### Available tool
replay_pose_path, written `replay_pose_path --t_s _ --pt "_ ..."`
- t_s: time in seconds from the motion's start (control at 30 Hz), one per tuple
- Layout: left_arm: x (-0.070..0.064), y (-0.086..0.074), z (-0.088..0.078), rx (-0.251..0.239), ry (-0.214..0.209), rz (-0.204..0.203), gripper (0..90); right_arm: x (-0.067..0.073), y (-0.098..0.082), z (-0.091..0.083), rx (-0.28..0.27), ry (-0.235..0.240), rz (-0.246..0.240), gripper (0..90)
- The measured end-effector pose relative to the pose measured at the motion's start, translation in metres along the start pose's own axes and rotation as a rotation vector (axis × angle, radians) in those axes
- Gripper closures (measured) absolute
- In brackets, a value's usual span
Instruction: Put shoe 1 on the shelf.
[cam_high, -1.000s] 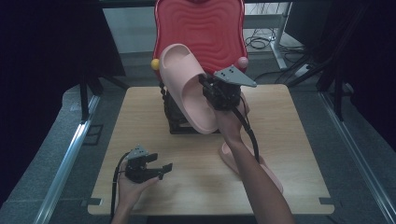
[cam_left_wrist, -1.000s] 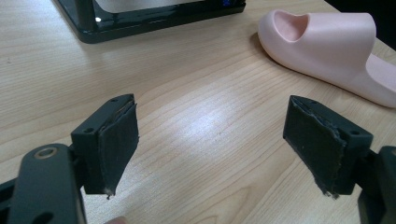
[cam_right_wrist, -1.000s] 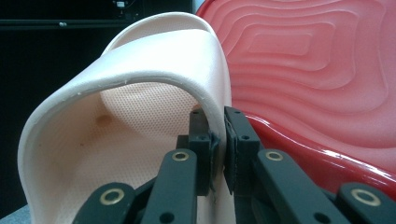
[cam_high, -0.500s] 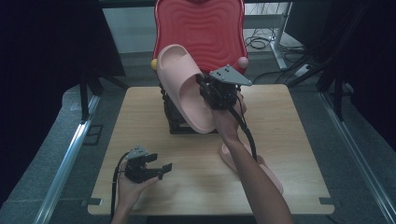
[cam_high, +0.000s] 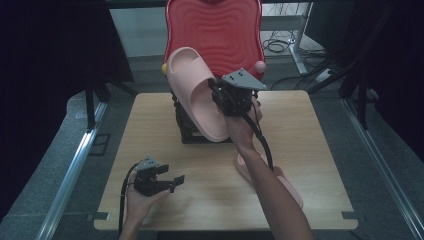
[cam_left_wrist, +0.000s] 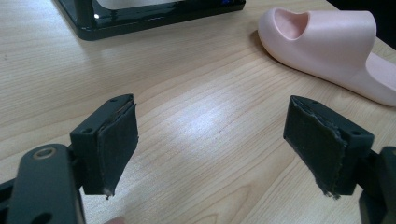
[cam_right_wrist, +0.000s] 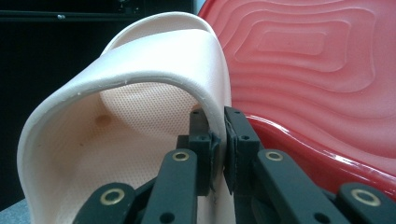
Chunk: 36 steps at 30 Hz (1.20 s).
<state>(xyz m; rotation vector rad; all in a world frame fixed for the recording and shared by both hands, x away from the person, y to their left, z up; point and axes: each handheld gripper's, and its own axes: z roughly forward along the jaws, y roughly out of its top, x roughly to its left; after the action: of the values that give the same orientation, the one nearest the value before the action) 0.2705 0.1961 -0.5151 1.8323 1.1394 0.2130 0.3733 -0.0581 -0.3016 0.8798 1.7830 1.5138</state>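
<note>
Right gripper (cam_right_wrist: 218, 140) pinches raised slipper's (cam_high: 192, 90) thin strap edge over rack (cam_high: 186, 131) at table's far edge; might peel free. Left gripper (cam_high: 176, 181) wide open, empty, near front-left corner.

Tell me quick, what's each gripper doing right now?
Left gripper: jaws open, nothing between them, low over the wooden table.
Right gripper: jaws shut on the wall of the pink foam slipper, held raised.

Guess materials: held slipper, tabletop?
Slipper gripped by the right gripper: probably soft moulded foam, matte pink, with a thick rounded strap edge and a dimpled footbed. Tabletop: wood-look, pale grain lines with a light sheen, possibly laminate.
</note>
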Motion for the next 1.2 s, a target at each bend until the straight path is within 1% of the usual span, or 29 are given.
replay_pose_path --t_s 0.47,0.6,0.77,0.9,1.0,1.2 --pt "0.0 0.0 0.0 0.003 -0.002 -0.001 17.8 0.0 0.002 0.004 -0.002 -0.006 0.003 83.1" --pt "0.0 0.0 -0.001 0.0 -0.002 0.001 17.8 -0.002 0.003 0.007 0.001 -0.006 0.013 83.4" --pt "0.001 0.0 -0.003 -0.006 -0.005 -0.004 17.8 0.0 0.006 0.005 -0.009 -0.008 0.009 83.7" --pt "0.001 0.001 -0.003 -0.009 -0.004 -0.006 17.8 0.002 0.012 0.001 -0.031 -0.006 0.001 83.9" --pt "0.001 0.001 -0.004 -0.009 -0.011 -0.004 17.8 0.003 0.021 0.0 -0.042 -0.012 -0.003 84.0" --pt "0.001 0.001 -0.006 -0.015 -0.01 -0.006 17.8 0.002 0.036 0.005 -0.054 -0.022 -0.01 84.0"
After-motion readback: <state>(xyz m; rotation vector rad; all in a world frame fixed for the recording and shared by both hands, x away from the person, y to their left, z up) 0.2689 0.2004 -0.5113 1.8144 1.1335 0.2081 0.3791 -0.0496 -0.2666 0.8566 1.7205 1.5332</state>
